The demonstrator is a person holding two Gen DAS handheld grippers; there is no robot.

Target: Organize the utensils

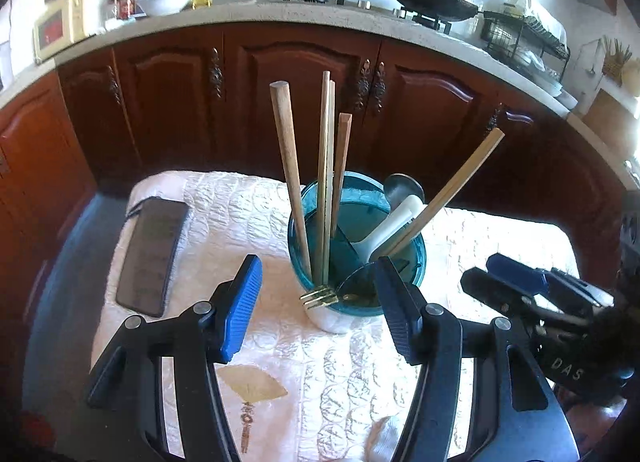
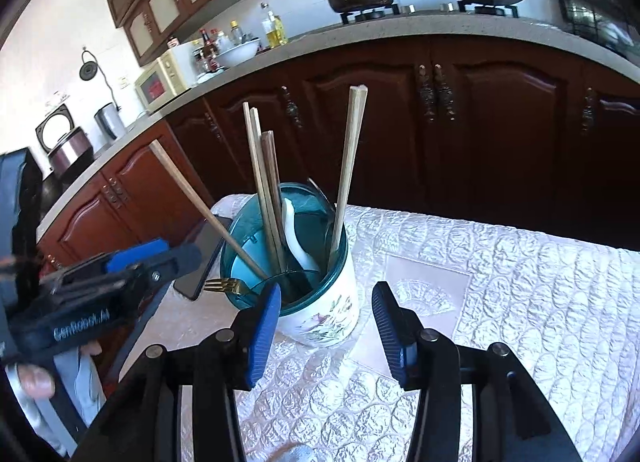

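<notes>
Left wrist view: the left gripper (image 1: 316, 302) has its blue-padded jaws spread wide and empty, low in the frame. Between and just above them, at centre, stands the white floral ceramic utensil holder with a teal plastic insert (image 1: 356, 238) on the white quilted tablecloth (image 1: 248, 214). A gold metal fork (image 1: 320, 296) lies across the holder's near rim, tines pointing lower left, its long axis roughly level and crosswise to the gripper's reach. Upright in the holder I count one round wooden stick, three chopsticks grouped at left, one pale chopstick leaning right, and one white plastic rice paddle (image 1: 390, 228). One black phone (image 1: 154, 256) lies at left. The right gripper (image 1: 504, 278) shows at the right edge, apparently apart and holding nothing.

Right wrist view: the right gripper (image 2: 324, 322) also stands open and empty, the holder (image 2: 316, 286) just above and between its fingers. The fork (image 2: 224, 285) pokes left off the rim, towards the left gripper (image 2: 160, 262) at middle left. The left gripper looks nearer to the tines, so it is better placed to take the fork.
</notes>
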